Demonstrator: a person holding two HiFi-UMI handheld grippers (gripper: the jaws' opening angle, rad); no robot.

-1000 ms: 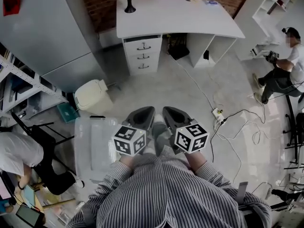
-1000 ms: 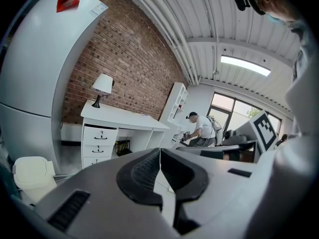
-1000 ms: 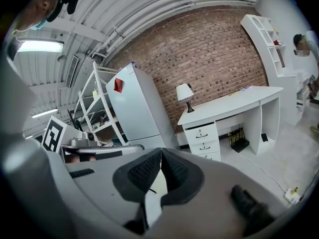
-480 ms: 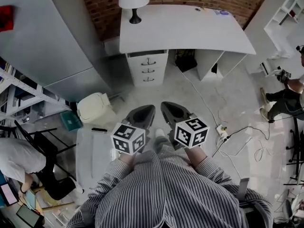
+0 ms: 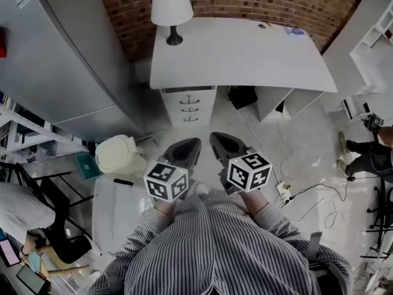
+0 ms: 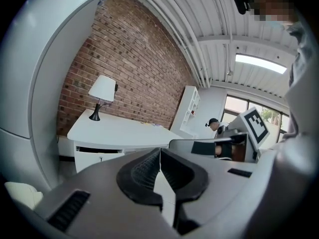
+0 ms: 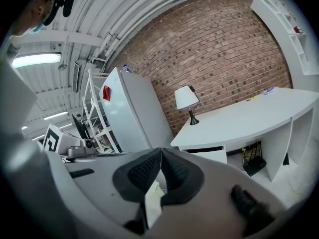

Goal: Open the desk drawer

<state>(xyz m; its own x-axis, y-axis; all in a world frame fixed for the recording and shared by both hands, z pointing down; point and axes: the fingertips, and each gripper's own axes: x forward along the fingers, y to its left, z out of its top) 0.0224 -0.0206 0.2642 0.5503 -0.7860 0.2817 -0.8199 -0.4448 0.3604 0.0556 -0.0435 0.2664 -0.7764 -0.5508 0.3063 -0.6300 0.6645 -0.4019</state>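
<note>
A white desk [image 5: 245, 48] stands against the brick wall, with a unit of three drawers [image 5: 189, 108] under its left end; all look closed. My left gripper [image 5: 184, 149] and right gripper [image 5: 225, 144] are held side by side in front of me, both shut and empty, some way short of the drawers. In the left gripper view the jaws [image 6: 159, 152] meet, with the desk [image 6: 119, 132] and top drawer [image 6: 97, 154] ahead. The right gripper [image 7: 160, 152] points at the desk [image 7: 249, 114] and drawer unit [image 7: 212, 153].
A lamp [image 5: 171, 8] stands on the desk's left corner. A tall grey cabinet [image 5: 61, 60] fills the left. A cream bin [image 5: 120, 154] and clear box [image 5: 120, 204] sit at my left; a power strip [image 5: 282, 190] and cables lie right. A person [image 5: 376, 145] crouches far right.
The desk and its drawers have come nearer in the head view. Both grippers stay shut, side by side, carried forward with me.
</note>
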